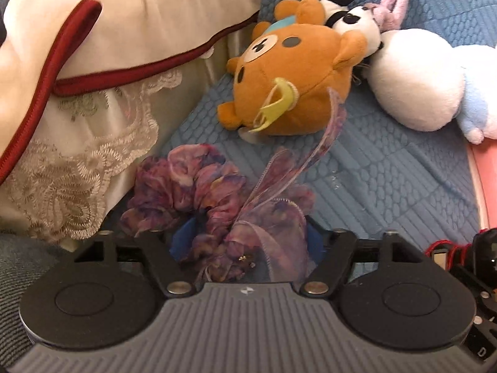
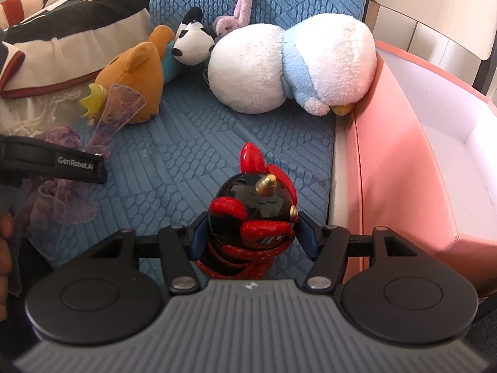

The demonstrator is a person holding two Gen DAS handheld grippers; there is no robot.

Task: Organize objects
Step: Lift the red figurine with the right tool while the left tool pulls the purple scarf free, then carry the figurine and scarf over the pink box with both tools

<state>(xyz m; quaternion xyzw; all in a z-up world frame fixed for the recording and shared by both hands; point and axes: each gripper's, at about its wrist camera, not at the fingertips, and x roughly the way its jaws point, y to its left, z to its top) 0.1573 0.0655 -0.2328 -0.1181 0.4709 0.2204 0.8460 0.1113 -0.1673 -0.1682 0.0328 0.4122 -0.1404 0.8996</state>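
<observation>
My left gripper [image 1: 247, 242] is shut on a purple floral scrunchie [image 1: 217, 205] with long sheer ribbons, held just above the blue quilted cushion [image 1: 388, 174]. The scrunchie also shows at the left of the right wrist view [image 2: 71, 183]. My right gripper [image 2: 253, 236] is shut on a black and red figurine [image 2: 253, 211] with a gold horn, held over the cushion beside the pink box [image 2: 394, 168].
An orange bear plush [image 1: 298, 77], a panda plush [image 1: 354, 20], a small pink bunny [image 1: 393, 3] and a large white and blue plush [image 2: 292, 59] lie at the cushion's back. Lace-trimmed bedding [image 1: 93, 99] is piled on the left. The pink box [image 2: 459, 143] stands open on the right.
</observation>
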